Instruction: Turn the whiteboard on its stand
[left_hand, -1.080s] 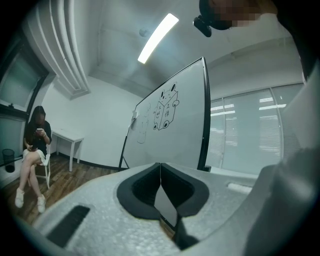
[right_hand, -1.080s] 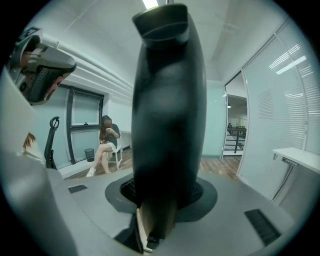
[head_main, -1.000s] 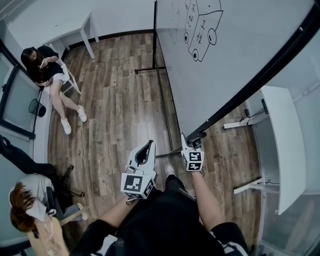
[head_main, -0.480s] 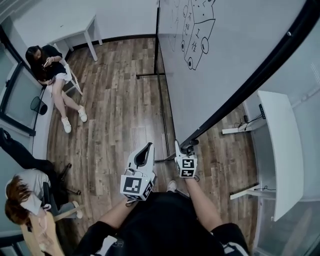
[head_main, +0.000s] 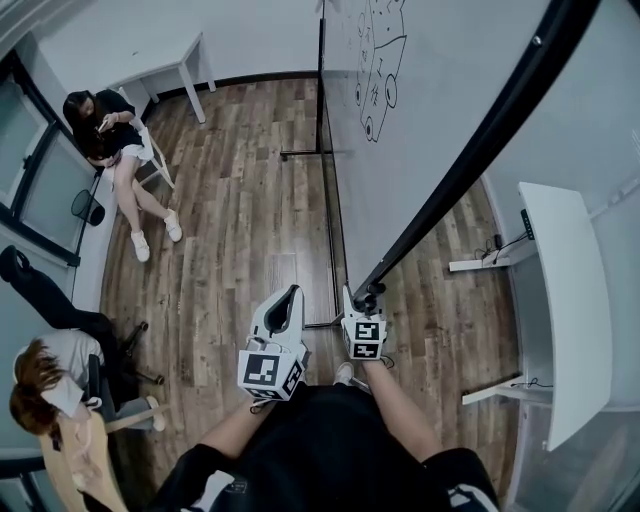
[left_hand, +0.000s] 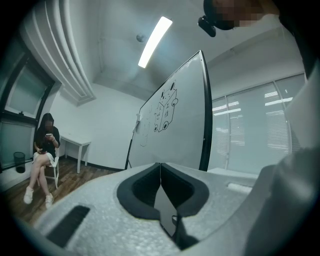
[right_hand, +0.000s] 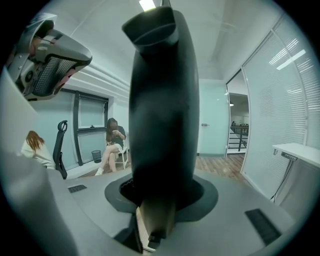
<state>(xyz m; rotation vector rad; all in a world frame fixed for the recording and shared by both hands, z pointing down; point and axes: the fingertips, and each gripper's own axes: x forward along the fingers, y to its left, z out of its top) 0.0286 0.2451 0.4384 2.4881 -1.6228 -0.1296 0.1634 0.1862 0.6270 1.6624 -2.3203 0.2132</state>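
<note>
The turn looks under way: the right gripper (head_main: 366, 298) pinches the black frame (head_main: 470, 150) of the whiteboard (head_main: 440, 90), tilted on its stand (head_main: 331, 220) ahead, the left gripper (head_main: 284, 306) pressed together on nothing; next probably calls for swinging that edge steadily.

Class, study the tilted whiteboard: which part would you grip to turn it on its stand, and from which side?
On the whiteboard, grip the black frame at its near corner, coming in edge-on. The frame is a narrow bar that jaws can span, and that corner probably gives good leverage. The right tool is clamped there.
</note>
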